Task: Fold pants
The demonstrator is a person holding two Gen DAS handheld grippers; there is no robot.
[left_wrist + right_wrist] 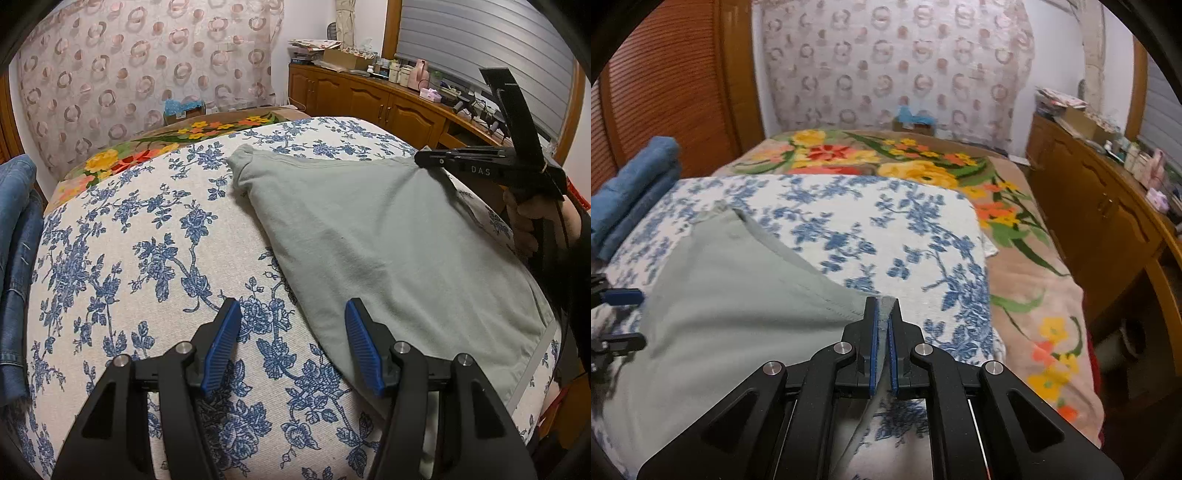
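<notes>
Hiding between right tool (882, 306) pads: pants (738, 295) edge.

Open stretch of blue-and-white floral bedcover (147, 229) on the bed's left half, clear for passage up to the orange-and-yellow flowered blanket (923, 158) at the far edge. Blocked along the left edge by folded blue denim (16, 258). Right half covered by flat grey-green cotton pants (388, 236). Beyond the right edge, narrow aisle hemmed by brown wooden cabinets (1108, 221).
</notes>
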